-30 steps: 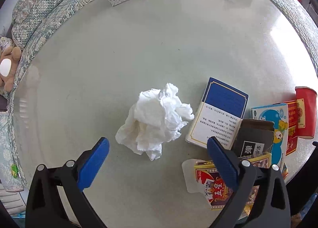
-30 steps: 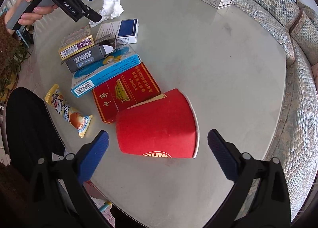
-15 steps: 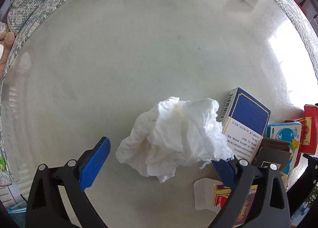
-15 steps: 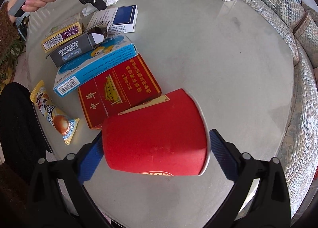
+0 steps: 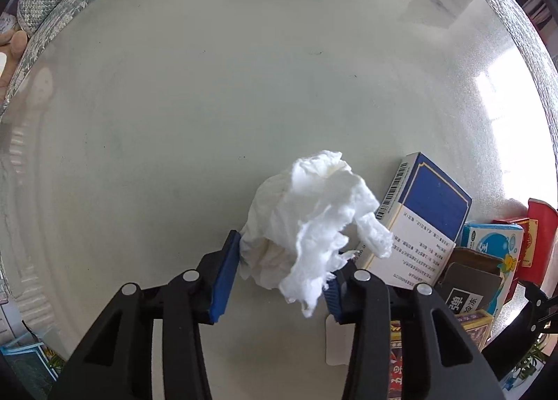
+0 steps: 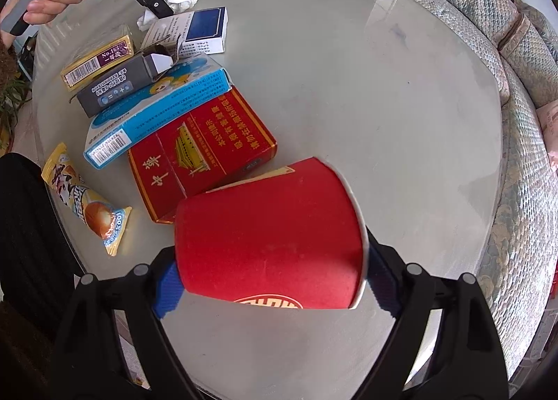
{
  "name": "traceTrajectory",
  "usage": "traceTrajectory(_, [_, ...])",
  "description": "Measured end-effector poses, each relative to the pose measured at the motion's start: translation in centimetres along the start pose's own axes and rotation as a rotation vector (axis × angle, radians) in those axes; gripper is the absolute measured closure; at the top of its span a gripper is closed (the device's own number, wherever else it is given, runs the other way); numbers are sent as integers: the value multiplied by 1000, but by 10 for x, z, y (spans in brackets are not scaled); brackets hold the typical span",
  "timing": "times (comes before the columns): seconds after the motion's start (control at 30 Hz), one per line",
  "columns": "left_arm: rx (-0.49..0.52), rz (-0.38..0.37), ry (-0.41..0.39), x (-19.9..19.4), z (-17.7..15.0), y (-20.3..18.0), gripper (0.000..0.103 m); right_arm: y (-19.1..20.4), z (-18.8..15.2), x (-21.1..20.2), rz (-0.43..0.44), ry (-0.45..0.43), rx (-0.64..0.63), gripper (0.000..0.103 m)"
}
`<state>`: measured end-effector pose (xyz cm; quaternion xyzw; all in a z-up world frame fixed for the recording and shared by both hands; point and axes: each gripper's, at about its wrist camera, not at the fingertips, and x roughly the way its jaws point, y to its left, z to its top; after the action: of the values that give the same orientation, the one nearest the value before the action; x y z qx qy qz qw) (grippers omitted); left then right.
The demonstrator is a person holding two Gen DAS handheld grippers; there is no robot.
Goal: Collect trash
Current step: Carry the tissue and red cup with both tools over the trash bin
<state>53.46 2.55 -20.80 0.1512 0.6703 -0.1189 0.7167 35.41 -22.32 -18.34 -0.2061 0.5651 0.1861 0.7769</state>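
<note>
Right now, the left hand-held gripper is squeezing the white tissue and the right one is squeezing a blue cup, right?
Nearly. The cup is red, not blue; the right wrist view shows it lying on its side between the right hand-held gripper's blue pads. The left hand-held gripper is indeed squeezing the white tissue.

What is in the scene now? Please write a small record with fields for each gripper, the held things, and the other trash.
left gripper: shut on crumpled tissue
right gripper: shut on red paper cup, cup lying sideways
surface: round glass table
loose trash: blue-white box, yellow box, grey box, light blue box, red carton, snack wrapper
</note>
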Motion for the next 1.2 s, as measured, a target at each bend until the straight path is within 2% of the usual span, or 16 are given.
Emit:
traceTrajectory(0.1, [-23,20,-1,-2,-8,0,72,2,-2,-1,-13,8,17,19])
traceTrajectory(0.3, [-53,4,-32,-12,-32,0,78,4,-4,-11,-52,-5,65,19])
traceTrajectory(0.47, [-115,-4,-35,-18,-51,1,79,10,-7,-31,-95,-36,76,19])
traceTrajectory(0.63, [-121,38,-94,-51,-62,0,79,13,-6,-62,-136,-86,86,19])
traceTrajectory(0.8, [-97,71,-158,-100,-96,-9,79,21,-9,-102,-155,-154,105,19])
traceTrajectory(0.93, [-63,53,-196,-135,-133,-21,79,33,-17,-133,-155,-201,107,19])
traceTrajectory(1.2, [24,51,-247,-169,-226,-89,78,82,-44,-187,-144,-275,61,19])
